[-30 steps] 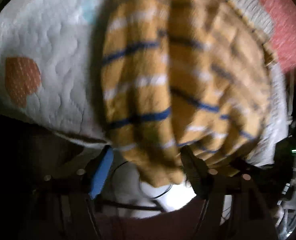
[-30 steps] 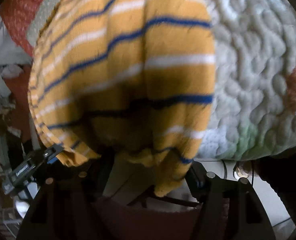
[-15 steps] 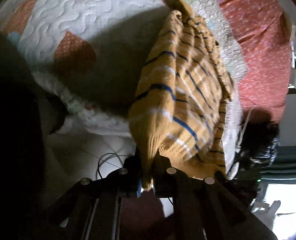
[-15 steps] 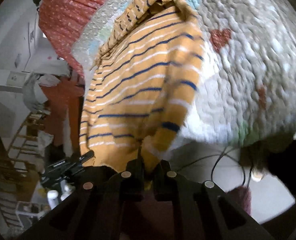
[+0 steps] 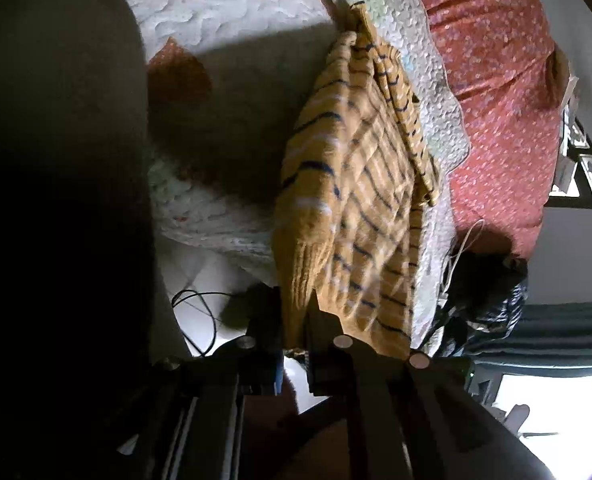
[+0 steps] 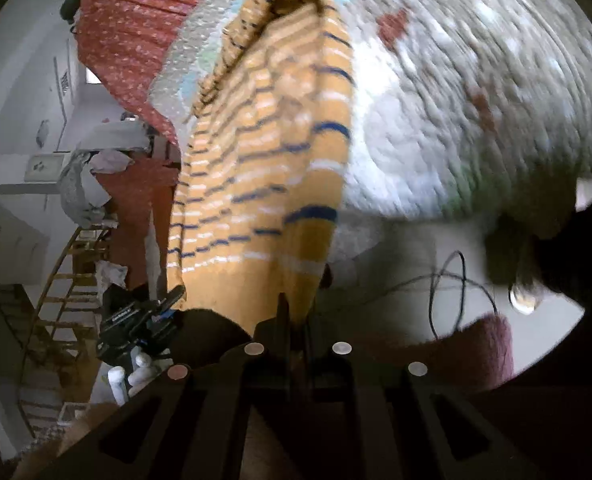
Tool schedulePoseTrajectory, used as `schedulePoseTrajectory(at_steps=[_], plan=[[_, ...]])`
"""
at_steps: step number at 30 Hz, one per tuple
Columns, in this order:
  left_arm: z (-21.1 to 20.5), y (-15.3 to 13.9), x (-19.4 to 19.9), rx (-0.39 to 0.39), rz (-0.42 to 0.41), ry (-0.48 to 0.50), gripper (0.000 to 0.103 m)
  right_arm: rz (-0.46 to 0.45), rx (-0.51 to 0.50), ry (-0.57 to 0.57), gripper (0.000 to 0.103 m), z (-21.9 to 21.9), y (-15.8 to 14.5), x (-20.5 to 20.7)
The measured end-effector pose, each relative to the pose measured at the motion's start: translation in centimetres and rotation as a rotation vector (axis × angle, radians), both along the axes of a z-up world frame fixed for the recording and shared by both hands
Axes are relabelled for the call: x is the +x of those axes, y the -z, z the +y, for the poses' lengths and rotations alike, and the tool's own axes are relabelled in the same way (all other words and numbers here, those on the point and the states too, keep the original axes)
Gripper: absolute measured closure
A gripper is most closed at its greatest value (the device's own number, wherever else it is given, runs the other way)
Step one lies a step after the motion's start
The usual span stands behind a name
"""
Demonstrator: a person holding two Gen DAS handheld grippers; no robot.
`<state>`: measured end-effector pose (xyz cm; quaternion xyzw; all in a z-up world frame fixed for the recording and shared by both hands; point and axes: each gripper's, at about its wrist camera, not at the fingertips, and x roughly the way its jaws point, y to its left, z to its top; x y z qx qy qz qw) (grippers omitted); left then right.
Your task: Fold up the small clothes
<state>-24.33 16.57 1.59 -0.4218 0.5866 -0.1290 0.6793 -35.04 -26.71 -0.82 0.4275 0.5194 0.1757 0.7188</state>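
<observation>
The striped garment [image 5: 348, 184] is being held by its near hem, off the quilt's [image 5: 235, 12] near edge: left gripper [image 5: 293, 332] and right gripper [image 6: 296, 316] are both clamped on it. The corners should be kept level and taut while being carried far.

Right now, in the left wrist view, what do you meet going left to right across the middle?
Dark shape → white quilt → yellow striped garment, its near edge clamped in the left gripper → red speckled cloth.
</observation>
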Motion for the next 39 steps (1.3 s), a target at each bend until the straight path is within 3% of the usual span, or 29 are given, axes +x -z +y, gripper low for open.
schedulePoseTrajectory(at_steps=[7,10,14,21,25,30,34,37,38,39], plan=[[-0.8,-5.1,6.6,0.000,-0.105,0.009,0.095,-0.150,-0.048,0.023,0.098,-0.4,-6.4,8.7],[-2.6,-8.2,12.2,0.061,-0.174,0.034,0.095,-0.201,-0.076,0.039,0.098,0.6,-8.8,14.6],[-4.8,-10.0,20.4,0.158,-0.219,0.052,0.095,-0.239,-0.118,0.067,0.098,2.3,-11.0,23.7],[-8.3,-6.2,34.7,0.296,-0.163,0.055,0.095,-0.159,-0.224,0.139,0.098,0.5,-7.3,35.8],[-9.4,-3.5,39.6,0.334,-0.131,0.066,0.095,-0.118,-0.243,0.178,0.098,-0.8,-4.6,39.3],[-10.9,-2.2,43.0,0.357,-0.165,0.088,0.095,-0.073,-0.209,0.252,0.097,-2.8,-1.6,41.3],[-11.6,-0.7,44.1,0.367,-0.154,0.112,0.094,-0.014,-0.099,0.328,0.095,-4.3,0.9,41.0],[-10.7,-0.3,44.1,0.294,-0.136,0.101,0.092,0.023,0.012,0.390,0.094,-5.7,2.3,40.3],[-10.3,-0.5,43.9,0.267,-0.141,0.092,0.089,0.022,0.033,0.403,0.093,-6.0,2.2,40.1],[-9.7,-1.1,43.7,0.244,-0.155,0.078,0.079,0.015,0.040,0.414,0.090,-6.3,1.9,39.9]])
